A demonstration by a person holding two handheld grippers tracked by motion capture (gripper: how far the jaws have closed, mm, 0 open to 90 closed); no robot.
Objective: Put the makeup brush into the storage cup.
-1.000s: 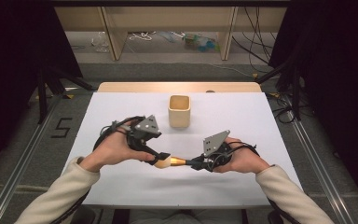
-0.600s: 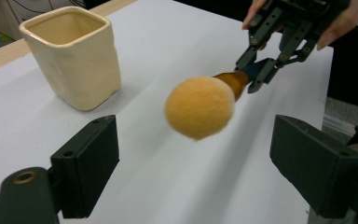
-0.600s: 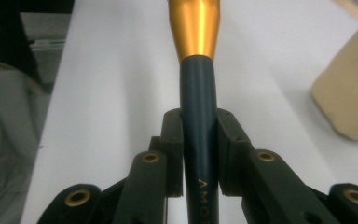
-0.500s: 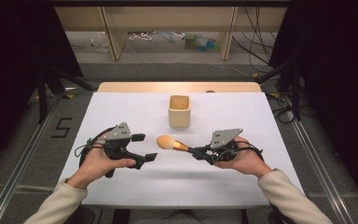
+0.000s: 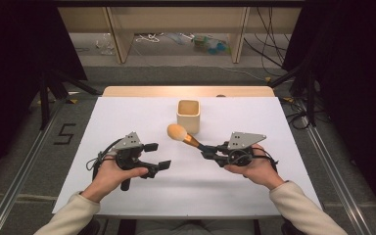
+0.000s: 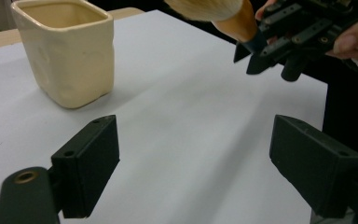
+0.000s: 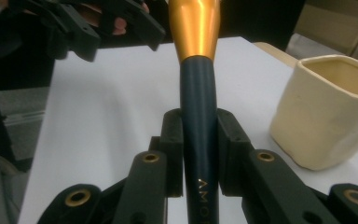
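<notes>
Carrying a makeup brush toward the cup on the white table (image 5: pixel 127 117).
Cup (image 5: pixel 188 115) stands just beyond the brush (image 5: pixel 182 135) head; right gripper (image 5: pixel 206 149) pinches the handle, pointing its long axis up-left; left gripper (image 5: pixel 157 155) spread, empty.

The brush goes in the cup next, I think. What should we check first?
1. Right gripper shut on the brush handle: ok.
2. Cup upright, mouth open: ok.
3. Cup has nothing inside: cannot tell, its bottom is hidden.
4. Left gripper open, holding nothing, off to the side of the brush: ok.
5. Bristle end near the cup: ok; it sits just left of it.
6. Table around the cup free of clutter: ok.
</notes>
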